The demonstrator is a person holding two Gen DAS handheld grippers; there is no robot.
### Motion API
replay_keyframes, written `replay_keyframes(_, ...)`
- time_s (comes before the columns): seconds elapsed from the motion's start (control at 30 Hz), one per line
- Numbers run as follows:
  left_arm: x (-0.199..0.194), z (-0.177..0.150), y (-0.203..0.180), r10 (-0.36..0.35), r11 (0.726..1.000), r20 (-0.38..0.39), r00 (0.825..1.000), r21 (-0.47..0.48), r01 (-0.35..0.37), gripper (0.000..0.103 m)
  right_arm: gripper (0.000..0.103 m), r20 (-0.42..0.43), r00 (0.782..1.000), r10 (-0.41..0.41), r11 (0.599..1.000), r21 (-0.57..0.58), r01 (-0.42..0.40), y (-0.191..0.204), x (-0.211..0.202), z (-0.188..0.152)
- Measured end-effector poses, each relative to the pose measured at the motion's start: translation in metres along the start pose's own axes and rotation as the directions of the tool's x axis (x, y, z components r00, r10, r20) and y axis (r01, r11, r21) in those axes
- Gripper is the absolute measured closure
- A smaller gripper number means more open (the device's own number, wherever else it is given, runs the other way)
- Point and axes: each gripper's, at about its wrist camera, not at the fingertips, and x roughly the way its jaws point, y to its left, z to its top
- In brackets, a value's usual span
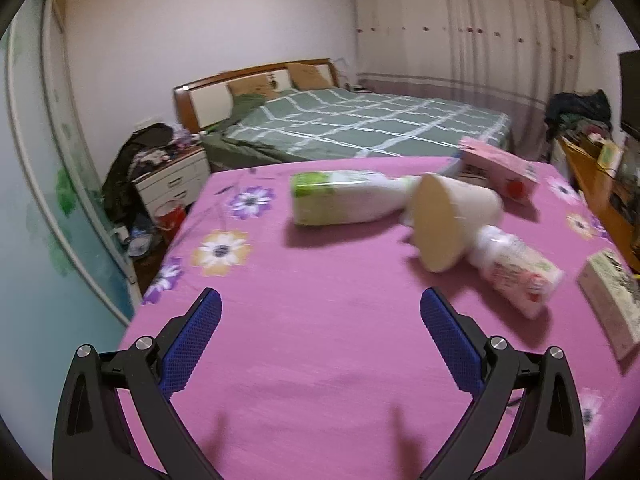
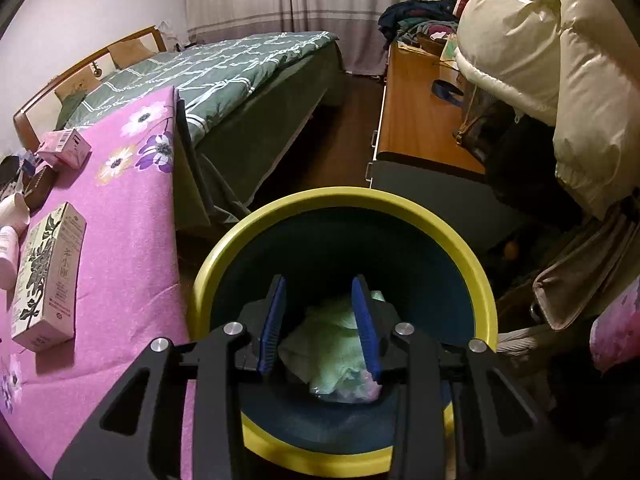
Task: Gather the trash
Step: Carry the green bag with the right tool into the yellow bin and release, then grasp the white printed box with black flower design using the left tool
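Hovering over the yellow-rimmed bin (image 2: pixel 486 280), the right gripper (image 2: pixel 320 328) stands parted above green trash (image 2: pixel 332 344) inside, seemingly dropped; the wide-spread, empty left gripper (image 1: pixel 320 336) should next take the paper cup (image 1: pixel 444 224) well off across the table.

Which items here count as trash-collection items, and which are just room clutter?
Job items: trash bin with green wrapper inside; on the pink cloth, green-label bottle, paper cup, pink-label bottle, pink box, leaf-print carton.

Lying about: bed, nightstand, white puffer jacket, wooden dresser.
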Motion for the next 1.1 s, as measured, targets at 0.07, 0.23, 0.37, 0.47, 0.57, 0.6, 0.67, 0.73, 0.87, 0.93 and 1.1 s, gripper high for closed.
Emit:
replay_keyframes(0.07, -0.007, 0.001, -0.015, -0.028, 1.000, -0.001, 1.000, 0.008, 0.028, 0.005, 0.070, 0.010, 1.000, 0.000, 1.000, 0.002, 0.000, 0.001, -0.004, 0.001)
replay_keyframes(0.23, -0.022, 0.000, -0.058, -0.128, 0.992, -0.058, 0.990, -0.010, 0.128, 0.005, 0.069, 0.029, 1.000, 0.000, 1.000, 0.017, -0.001, -0.002, -0.011, 0.002)
replay_keyframes(0.37, -0.041, -0.006, -0.105, -0.180, 0.983, -0.075, 0.981, 0.011, 0.181, 0.005, 0.069, 0.050, 0.999, 0.001, 1.000, 0.031, -0.002, -0.010, -0.020, 0.002)
replay_keyframes(0.47, -0.051, -0.011, -0.145, -0.217, 0.975, -0.098, 0.971, 0.025, 0.220, 0.005, 0.065, 0.059, 0.998, 0.006, 0.999, 0.033, -0.008, -0.015, -0.026, 0.000)
replay_keyframes(0.57, -0.057, -0.017, -0.187, -0.263, 0.963, -0.137, 0.955, 0.023, 0.269, 0.005, 0.065, 0.068, 0.998, 0.017, 0.999, 0.036, -0.020, -0.019, -0.031, -0.004)
replay_keyframes(0.6, -0.058, -0.018, -0.201, -0.274, 0.960, -0.144, 0.951, 0.023, 0.280, 0.005, 0.065, 0.069, 0.997, 0.020, 0.999, 0.037, -0.022, -0.020, -0.032, -0.005)
replay_keyframes(0.67, -0.062, -0.021, -0.221, -0.274, 0.959, -0.143, 0.951, 0.033, 0.281, 0.005, 0.065, 0.070, 0.997, 0.028, 0.999, 0.040, -0.031, -0.022, -0.033, -0.006)
replay_keyframes(0.73, -0.062, -0.022, -0.241, -0.276, 0.958, -0.148, 0.950, 0.034, 0.284, 0.005, 0.065, 0.074, 0.997, 0.035, 0.998, 0.044, -0.038, -0.025, -0.035, -0.007)
replay_keyframes(0.87, -0.055, -0.023, -0.266, -0.258, 0.963, -0.178, 0.950, 0.025, 0.267, 0.005, 0.065, 0.081, 0.995, 0.051, 0.997, 0.058, -0.055, -0.032, -0.037, -0.009)
replay_keyframes(0.93, -0.048, -0.025, -0.276, -0.239, 0.969, -0.204, 0.949, 0.013, 0.247, 0.005, 0.065, 0.083, 0.995, 0.056, 0.996, 0.063, -0.062, -0.034, -0.037, -0.010)
replay_keyframes(1.1, -0.027, -0.021, -0.280, -0.206, 0.977, -0.234, 0.950, 0.007, 0.214, 0.005, 0.065, 0.076, 0.994, 0.075, 0.994, 0.075, -0.081, -0.038, -0.032, -0.012)
